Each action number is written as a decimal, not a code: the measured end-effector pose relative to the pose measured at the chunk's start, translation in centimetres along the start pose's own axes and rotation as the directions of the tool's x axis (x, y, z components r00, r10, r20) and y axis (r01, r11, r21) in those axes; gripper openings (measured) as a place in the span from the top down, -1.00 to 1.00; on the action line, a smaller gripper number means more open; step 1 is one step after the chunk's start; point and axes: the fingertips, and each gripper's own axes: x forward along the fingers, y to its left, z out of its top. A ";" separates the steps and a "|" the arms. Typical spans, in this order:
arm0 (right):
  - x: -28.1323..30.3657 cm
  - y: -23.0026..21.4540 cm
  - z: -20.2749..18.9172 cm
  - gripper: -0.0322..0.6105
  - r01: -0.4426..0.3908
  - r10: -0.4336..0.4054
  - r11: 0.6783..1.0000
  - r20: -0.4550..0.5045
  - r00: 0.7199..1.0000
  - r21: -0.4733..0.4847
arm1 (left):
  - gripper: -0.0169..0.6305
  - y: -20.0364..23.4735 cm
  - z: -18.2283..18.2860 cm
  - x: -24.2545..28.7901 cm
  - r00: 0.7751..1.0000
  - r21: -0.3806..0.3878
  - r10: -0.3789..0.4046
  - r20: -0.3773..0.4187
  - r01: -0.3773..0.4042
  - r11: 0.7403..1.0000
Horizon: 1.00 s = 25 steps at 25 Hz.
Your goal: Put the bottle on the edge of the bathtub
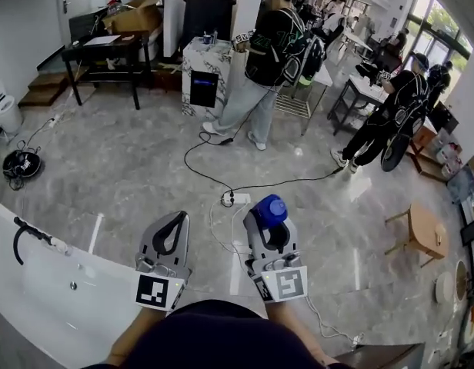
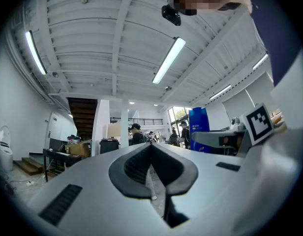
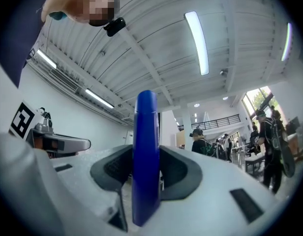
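- While the blue bottle (image 3: 145, 151) is already picked up, it has not reached the bathtub. It stands roughly upright between the jaws of the right hand-held gripper (image 1: 269, 227), which are clamped on its two sides. Its cap rises above the jaw tips.
- The left hand-held gripper (image 1: 172, 225) sits just beside the right one, on its left. Its jaws are closed together with nothing between them.
- The white bathtub (image 1: 37, 290) lies below and to the left of the left hand-held gripper, well apart from the bottle. A black faucet (image 1: 25, 237) is mounted at its far-left part. No bottle stands on the part of its rim that shows.
- Both hand-held grippers point out over the grey marble floor (image 1: 145, 160) towards the room, not towards the tub.
- Judged from this, the grasp is done and the placing is all still to do. The bottle has to be carried left past the left hand-held gripper and lowered onto the tub's edge. It then has to be set upright there and the jaws opened.
- The rim looks smooth and sloping, so the bottle will probably need a flat stretch of it.
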 end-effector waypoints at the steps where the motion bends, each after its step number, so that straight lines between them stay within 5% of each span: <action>1: 0.4 0.3 -0.1 0.42 -0.021 0.021 1.000 0.005 1.000 0.009 | 0.94 0.1 0.0 -0.3 1.000 0.010 0.017 -0.010 -0.017 1.000; 6: 3.2 4.3 -0.1 0.42 -0.193 0.191 0.979 0.033 0.981 0.068 | 0.94 2.7 1.5 -4.0 0.981 0.059 0.193 -0.021 -0.192 0.980; 11: 6.0 12.1 -0.2 0.42 -0.415 0.408 0.899 0.078 0.910 0.137 | 0.94 6.8 2.2 -10.7 0.902 0.122 0.427 -0.057 -0.418 0.900; 14: 6.3 17.3 0.6 0.42 -0.549 0.534 0.819 0.130 0.836 0.166 | 0.94 8.2 3.3 -15.6 0.823 0.152 0.566 -0.043 -0.554 0.818; 18: 4.7 24.9 0.2 0.42 -0.700 0.675 0.684 0.185 0.714 0.206 | 0.94 8.8 3.5 -23.8 0.679 0.204 0.733 -0.033 -0.714 0.670; 25: 2.3 32.1 3.3 0.42 -0.849 0.810 0.462 0.269 0.522 0.256 | 0.94 6.7 7.9 -31.9 0.449 0.295 0.893 0.012 -0.855 0.426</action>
